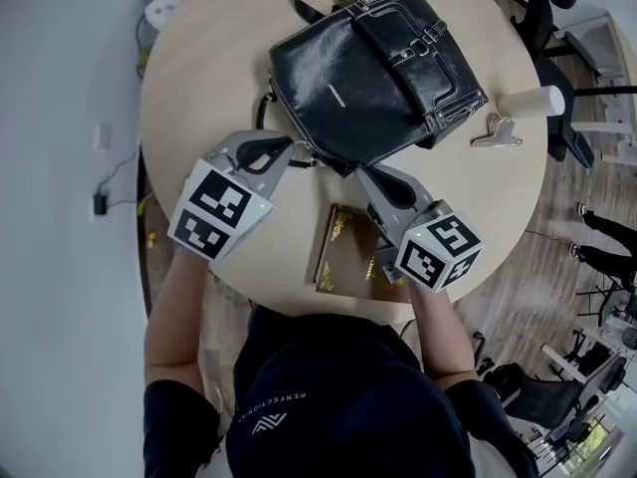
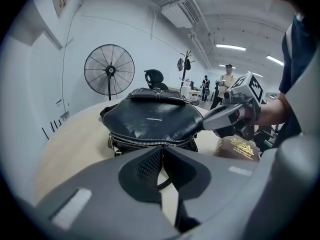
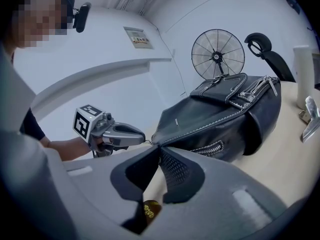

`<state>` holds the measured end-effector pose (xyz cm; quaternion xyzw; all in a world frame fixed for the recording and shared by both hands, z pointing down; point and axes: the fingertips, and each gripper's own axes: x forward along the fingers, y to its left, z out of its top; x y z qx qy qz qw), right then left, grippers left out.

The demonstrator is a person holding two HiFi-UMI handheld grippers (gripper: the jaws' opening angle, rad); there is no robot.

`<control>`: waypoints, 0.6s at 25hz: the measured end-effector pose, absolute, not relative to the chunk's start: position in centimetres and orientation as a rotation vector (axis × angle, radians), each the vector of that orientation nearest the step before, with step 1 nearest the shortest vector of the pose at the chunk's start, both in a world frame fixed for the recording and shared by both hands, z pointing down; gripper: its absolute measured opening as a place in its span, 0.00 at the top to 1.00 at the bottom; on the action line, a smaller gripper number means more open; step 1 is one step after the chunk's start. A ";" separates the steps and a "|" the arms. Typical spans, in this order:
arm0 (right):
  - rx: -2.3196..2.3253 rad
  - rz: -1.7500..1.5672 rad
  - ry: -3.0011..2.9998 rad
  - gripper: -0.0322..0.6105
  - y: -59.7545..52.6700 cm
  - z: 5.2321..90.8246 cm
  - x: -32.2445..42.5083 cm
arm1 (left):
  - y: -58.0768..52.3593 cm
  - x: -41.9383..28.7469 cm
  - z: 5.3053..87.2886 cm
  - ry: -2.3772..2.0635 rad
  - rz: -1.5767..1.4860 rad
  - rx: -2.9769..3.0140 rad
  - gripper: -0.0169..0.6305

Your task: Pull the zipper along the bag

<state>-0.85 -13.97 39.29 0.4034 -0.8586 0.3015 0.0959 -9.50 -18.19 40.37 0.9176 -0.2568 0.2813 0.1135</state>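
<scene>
A black leather bag (image 1: pixel 368 78) lies on the round wooden table (image 1: pixel 199 88). A silver zipper (image 2: pixel 150 143) runs along its near side. My left gripper (image 1: pixel 289 150) sits at the bag's near left end. Its jaws are closed on a small metal zipper pull (image 3: pixel 148 143). In the left gripper view, my left gripper (image 2: pixel 161 151) has its tips pressed together right in front of the zipper. My right gripper (image 1: pixel 360 172) is at the bag's near right corner, shut on the leather edge. The right gripper view shows my right gripper (image 3: pixel 159 151) with the bag (image 3: pixel 220 119) just beyond it.
A brown booklet with gold print (image 1: pixel 343 252) lies near the table's front edge, between my hands. A metal binder clip (image 1: pixel 498 135) and a white cup (image 1: pixel 532 101) stand to the right of the bag. Office chairs stand beyond the table on the right.
</scene>
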 end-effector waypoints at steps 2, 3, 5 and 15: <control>1.196 0.894 -2.543 0.92 -14.0 39.3 -0.9 | -18.4 -9.6 40.4 -0.750 0.819 2.688 0.93; 1.196 0.893 -2.541 0.92 -14.0 39.3 -0.9 | -18.5 -9.6 40.5 -0.749 0.816 2.686 0.93; 1.196 0.890 -2.539 0.92 -14.0 39.3 -0.9 | -18.7 -9.8 40.6 -0.739 0.806 2.674 0.93; 1.211 0.914 -2.497 0.92 -13.0 39.7 0.9 | -26.4 -27.4 39.1 -1.327 0.810 2.396 0.95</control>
